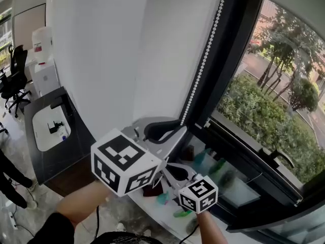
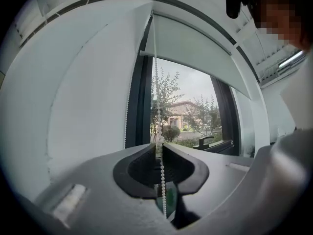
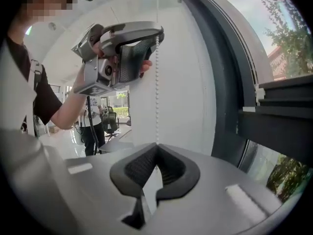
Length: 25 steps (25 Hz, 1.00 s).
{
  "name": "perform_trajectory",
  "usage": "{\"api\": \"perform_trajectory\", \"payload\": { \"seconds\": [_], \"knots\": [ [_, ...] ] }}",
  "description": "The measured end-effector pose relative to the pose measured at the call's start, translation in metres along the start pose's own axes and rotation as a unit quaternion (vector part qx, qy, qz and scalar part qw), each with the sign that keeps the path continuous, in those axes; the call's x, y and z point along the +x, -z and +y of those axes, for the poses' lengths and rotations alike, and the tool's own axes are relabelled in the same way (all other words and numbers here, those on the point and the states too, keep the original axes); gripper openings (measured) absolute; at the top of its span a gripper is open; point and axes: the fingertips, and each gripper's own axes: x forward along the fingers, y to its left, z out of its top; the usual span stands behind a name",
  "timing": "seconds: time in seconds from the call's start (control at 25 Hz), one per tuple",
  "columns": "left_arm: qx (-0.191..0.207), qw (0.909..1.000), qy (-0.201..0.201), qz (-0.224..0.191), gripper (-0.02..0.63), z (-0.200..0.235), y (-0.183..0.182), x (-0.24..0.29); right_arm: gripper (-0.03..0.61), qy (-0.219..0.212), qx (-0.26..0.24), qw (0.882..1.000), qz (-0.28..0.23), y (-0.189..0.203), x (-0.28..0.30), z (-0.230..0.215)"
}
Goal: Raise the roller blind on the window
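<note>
**Inspector:** Report the tongs, nearest first.

**Operator:** I have the right tongs (image 3: 156, 145) pressed together on the bead chain (image 3: 157, 92). The chain enters exactly at their tips and runs straight up from there.

**Inspector:** And the left?

**Operator:** My left tongs (image 2: 159, 146) sit higher on the same chain, above the right pair. Their tips stand a narrow slit apart, and the chain hangs loose through that slit. In the head view the 2 marker cubes are close together.

**Inspector:** Location of the task item?

**Operator:** The roller blind (image 2: 195, 48) is beyond the tongs and covers only the upper part of the window (image 2: 188, 116). Its bottom edge crosses the glass above the middle, and the lower glass is uncovered. The chain hangs at the window's left edge, beside the dark frame (image 2: 139, 102) and the white wall (image 2: 83, 97).

**Inspector:** Anything further off?

**Operator:** There is 1 handle (image 2: 205, 141) on the lower frame. At the left of the head view I see a dark bench (image 1: 76, 131) and an office chair (image 1: 15, 72). Through the glass, farthest out, are trees (image 2: 164, 89) and 1 building (image 2: 181, 109).
</note>
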Motion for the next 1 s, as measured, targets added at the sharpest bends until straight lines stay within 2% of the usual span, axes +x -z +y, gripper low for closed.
{"api": "perform_trajectory", "payload": {
  "seconds": [0.08, 0.2, 0.28, 0.32, 0.36, 0.4, 0.48, 0.6, 0.76, 0.84, 1.0],
  "knots": [
    [0.006, 1.0000, 0.005, -0.001, 0.010, -0.001, -0.001, 0.001, 0.008, -0.002, 0.002, 1.000, 0.004, 0.000, 0.000, 0.000],
    [-0.001, 0.9998, 0.020, -0.006, 0.009, -0.003, 0.000, 0.002, 0.009, -0.009, 0.002, 1.000, 0.006, 0.001, -0.003, 0.001],
    [-0.009, 0.9998, 0.010, -0.012, 0.009, 0.001, 0.001, 0.000, 0.013, -0.019, 0.003, 1.000, -0.002, -0.002, -0.008, 0.000],
    [-0.015, 0.9998, 0.006, -0.012, 0.011, 0.002, 0.003, -0.002, 0.047, -0.027, 0.013, 0.999, -0.017, -0.010, -0.013, -0.002],
    [-0.023, 0.9996, 0.007, -0.011, 0.011, 0.002, 0.005, -0.003, 0.118, -0.038, 0.031, 0.998, -0.042, -0.024, -0.021, -0.003],
    [-0.031, 0.9994, 0.012, -0.008, 0.012, 0.001, 0.008, -0.004, 0.160, -0.051, 0.052, 0.994, -0.075, -0.044, -0.031, -0.006],
    [-0.037, 0.9992, 0.018, 0.003, 0.012, 0.000, 0.019, -0.003, 0.175, -0.071, 0.086, 0.983, -0.149, -0.093, -0.055, -0.014],
    [-0.045, 0.9983, 0.019, 0.031, 0.012, -0.001, 0.052, -0.001, 0.175, -0.067, 0.077, 0.971, -0.216, -0.165, -0.080, -0.026],
    [-0.058, 0.9932, 0.022, 0.099, 0.012, -0.002, 0.113, 0.003, 0.167, -0.064, 0.021, 0.970, -0.235, -0.234, -0.084, -0.017],
    [-0.058, 0.9892, 0.017, 0.133, 0.012, 0.000, 0.148, 0.003, 0.164, -0.062, -0.003, 0.970, -0.235, -0.253, -0.079, -0.012],
    [-0.090, 0.9777, 0.026, 0.188, 0.012, -0.004, 0.201, -0.002, 0.143, -0.059, -0.020, 0.971, -0.230, -0.266, -0.067, -0.009]
  ]
}}
